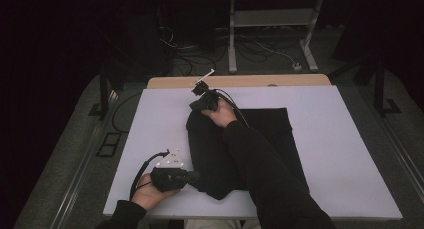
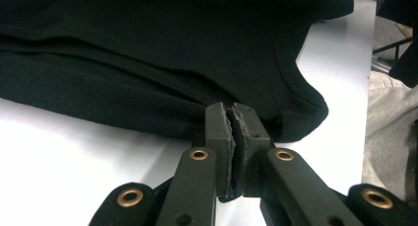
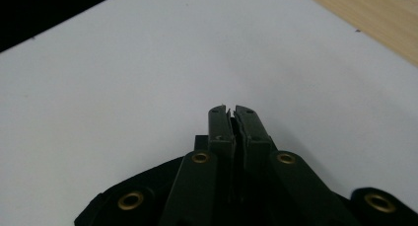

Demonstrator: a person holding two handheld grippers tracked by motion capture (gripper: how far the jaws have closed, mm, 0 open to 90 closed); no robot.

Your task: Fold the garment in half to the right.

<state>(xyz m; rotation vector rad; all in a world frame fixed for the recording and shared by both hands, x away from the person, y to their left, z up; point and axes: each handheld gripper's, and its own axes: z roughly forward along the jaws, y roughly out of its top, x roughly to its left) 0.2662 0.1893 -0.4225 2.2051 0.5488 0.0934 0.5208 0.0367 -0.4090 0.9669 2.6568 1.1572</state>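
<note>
Folding of a black garment [image 1: 250, 149] is judged to be the work in hand. The garment is laid on the white counter [image 1: 340, 154], centre to lower centre of the high view, its left side gathered into a thick roll.

Left tool [image 1: 192, 177], lower left of the high view: jaws pressed together at the near edge of the garment. In the left gripper view the pads [image 2: 237, 121] are met right at the hem; a thin pinch of cloth is probable, but no fabric can be made out between the pads. This corner is judged to be anchored so that the far end can be worked.

Right tool [image 1: 200, 93], at the upper edge of the garment in the high view: jaws pressed together. In the right gripper view only a dark fold [image 3: 148, 186] is seen beneath the tool's body; whether cloth is caught cannot be told.

Hidden or unclear: the garment's middle is covered by the right sleeve [image 1: 265, 174]; its type is not determinable; the surrounding room is too dark to read.
</note>
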